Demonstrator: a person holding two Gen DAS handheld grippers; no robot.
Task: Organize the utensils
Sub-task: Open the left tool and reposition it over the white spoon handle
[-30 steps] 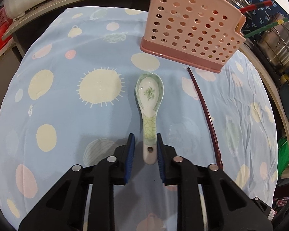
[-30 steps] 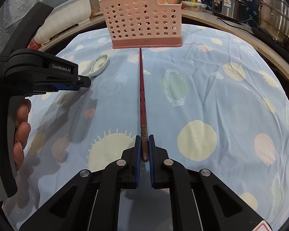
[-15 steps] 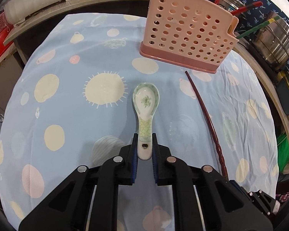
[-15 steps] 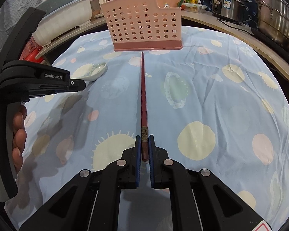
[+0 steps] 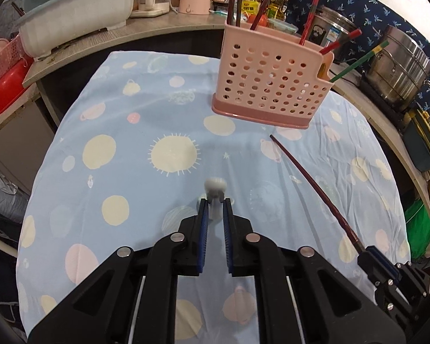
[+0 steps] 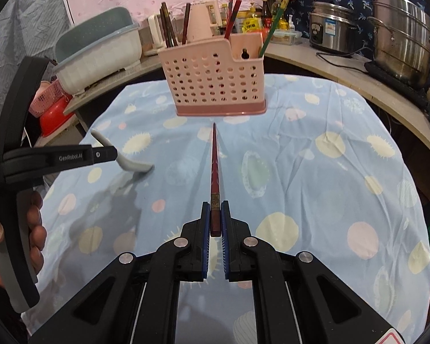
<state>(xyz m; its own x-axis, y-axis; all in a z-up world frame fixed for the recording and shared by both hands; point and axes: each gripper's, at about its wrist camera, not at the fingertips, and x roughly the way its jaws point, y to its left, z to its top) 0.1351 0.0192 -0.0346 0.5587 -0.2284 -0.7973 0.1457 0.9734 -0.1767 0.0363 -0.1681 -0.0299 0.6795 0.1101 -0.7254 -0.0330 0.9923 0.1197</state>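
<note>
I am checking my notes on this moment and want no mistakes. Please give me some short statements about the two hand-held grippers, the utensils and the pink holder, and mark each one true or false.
1. The left hand-held gripper grips a ceramic spoon by its handle. True.
2. The right hand-held gripper is empty. False: it is shut on a dark red chopstick.
3. The pink holder already contains several chopsticks. True.
4. The spoon lies flat on the tablecloth. False: it is lifted clear of the cloth.
5. The chopstick's tip is inside the holder. False: it stops short of the holder's base.
</note>
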